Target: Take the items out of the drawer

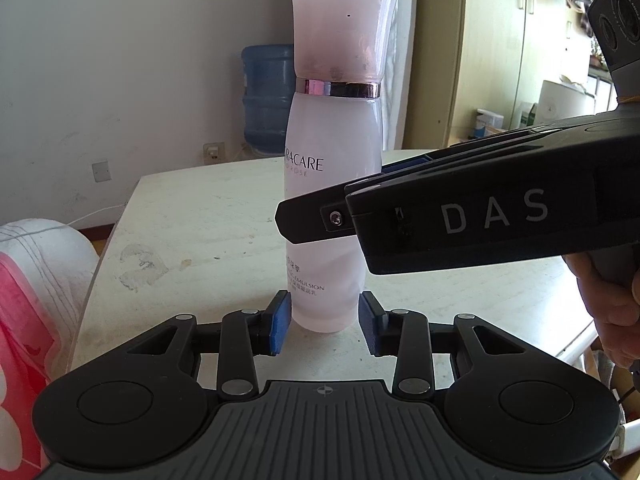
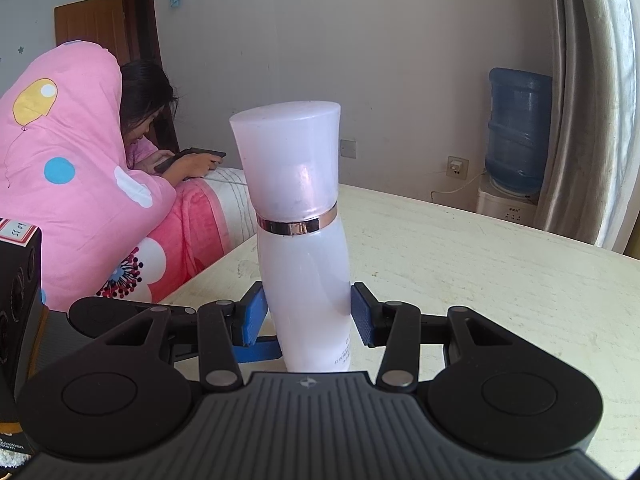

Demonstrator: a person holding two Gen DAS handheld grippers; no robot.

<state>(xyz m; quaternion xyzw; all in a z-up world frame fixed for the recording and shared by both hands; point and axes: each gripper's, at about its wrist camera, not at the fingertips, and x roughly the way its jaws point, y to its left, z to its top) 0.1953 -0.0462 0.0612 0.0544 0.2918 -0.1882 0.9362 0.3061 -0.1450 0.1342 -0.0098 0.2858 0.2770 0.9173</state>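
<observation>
A white lotion bottle with a frosted cap and a silver ring stands upright between both grippers, above the pale table. My left gripper is shut on the bottle's base, its blue pads against both sides. The right gripper reaches in from the right of the left wrist view, one black finger crossing the bottle's middle. In the right wrist view the right gripper is shut on the bottle, which leans slightly. A left gripper pad shows just below.
A hand holds the right gripper. A person under a pink blanket sits at the table's left end with a tablet. A blue water jug stands by the wall. A dark box is close on the left.
</observation>
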